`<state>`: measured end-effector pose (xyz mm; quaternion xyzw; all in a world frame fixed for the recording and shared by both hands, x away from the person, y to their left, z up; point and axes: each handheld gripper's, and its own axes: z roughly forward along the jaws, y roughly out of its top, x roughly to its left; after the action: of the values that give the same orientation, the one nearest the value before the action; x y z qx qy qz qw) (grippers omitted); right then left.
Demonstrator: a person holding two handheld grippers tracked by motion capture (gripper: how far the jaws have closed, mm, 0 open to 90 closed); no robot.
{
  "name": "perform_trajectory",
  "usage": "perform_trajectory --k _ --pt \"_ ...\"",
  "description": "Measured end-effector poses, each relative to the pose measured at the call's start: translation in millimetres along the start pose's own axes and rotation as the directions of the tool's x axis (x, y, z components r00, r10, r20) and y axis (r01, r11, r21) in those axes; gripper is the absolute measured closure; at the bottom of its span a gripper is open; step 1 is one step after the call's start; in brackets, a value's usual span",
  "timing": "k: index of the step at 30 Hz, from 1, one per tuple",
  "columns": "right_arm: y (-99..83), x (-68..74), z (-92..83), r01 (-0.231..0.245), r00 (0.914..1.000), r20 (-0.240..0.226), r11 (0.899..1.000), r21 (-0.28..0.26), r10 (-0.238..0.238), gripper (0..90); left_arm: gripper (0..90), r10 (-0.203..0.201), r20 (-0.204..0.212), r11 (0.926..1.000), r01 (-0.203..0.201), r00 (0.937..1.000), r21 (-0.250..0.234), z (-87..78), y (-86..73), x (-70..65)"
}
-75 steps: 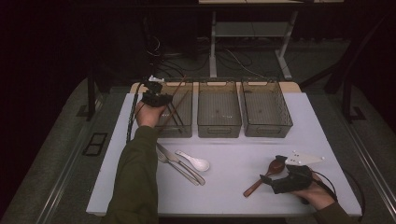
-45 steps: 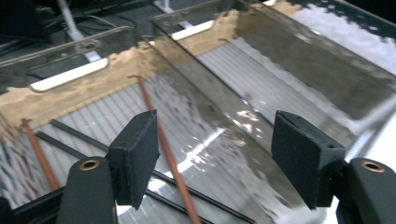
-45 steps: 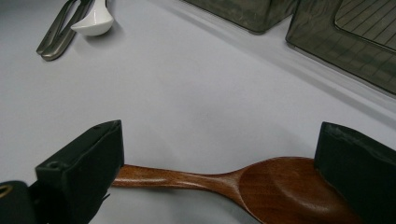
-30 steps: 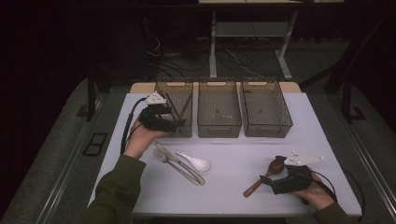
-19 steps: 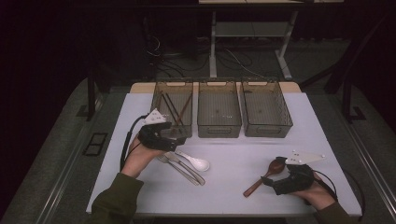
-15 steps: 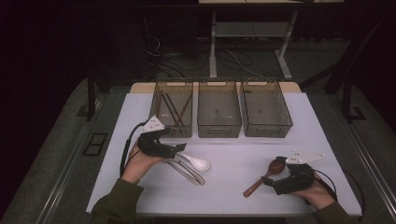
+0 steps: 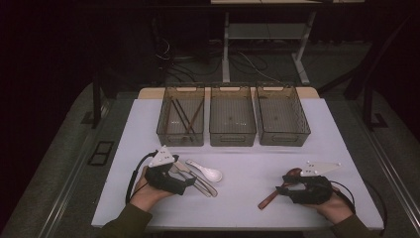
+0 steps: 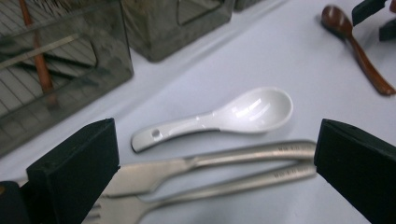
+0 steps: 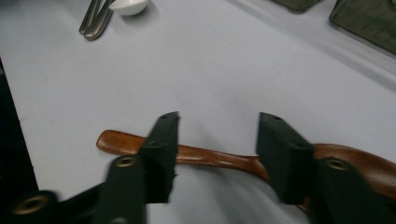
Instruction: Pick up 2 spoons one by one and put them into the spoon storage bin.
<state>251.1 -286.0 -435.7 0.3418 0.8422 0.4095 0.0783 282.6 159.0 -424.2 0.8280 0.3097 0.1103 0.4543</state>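
Now the right hand-held gripper (image 9: 217, 154), jaws just closing astride the brown wooden spoon (image 9: 210, 156), could skid off its thin handle; the left hand-held gripper (image 8: 210, 168), spread wide, could snag both steel knife (image 8: 210, 158) and fork (image 8: 196, 191).

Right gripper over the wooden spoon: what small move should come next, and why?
Probably finish closing, then lift. The right gripper has just been closing, and its jaws straddle the wooden spoon handle with gaps on both sides. The spoon lies flat on the table, not yet gripped.
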Motion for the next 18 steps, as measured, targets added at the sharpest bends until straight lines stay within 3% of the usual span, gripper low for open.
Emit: perform_trajectory --k 6,10,18 --pt "-2.3 2.3 0.7 0.013 0.9989 -0.045 1.000 0.018 -0.012 79.4 0.0 0.001 0.007 1.0000 -0.001 1.0000 -0.007 -3.7 -8.4 -4.8" --pt "-4.9 2.7 3.1 0.024 0.9974 -0.069 0.999 0.045 -0.021 89.2 0.0 -0.009 0.020 1.0000 0.009 0.9998 -0.004 -2.4 -10.5 -4.5" --pt "-5.1 3.5 8.9 0.044 0.9950 -0.093 0.997 0.070 -0.037 89.4 0.0 0.003 0.020 1.0000 -0.003 0.9998 -0.003 -2.1 -12.0 -4.1"
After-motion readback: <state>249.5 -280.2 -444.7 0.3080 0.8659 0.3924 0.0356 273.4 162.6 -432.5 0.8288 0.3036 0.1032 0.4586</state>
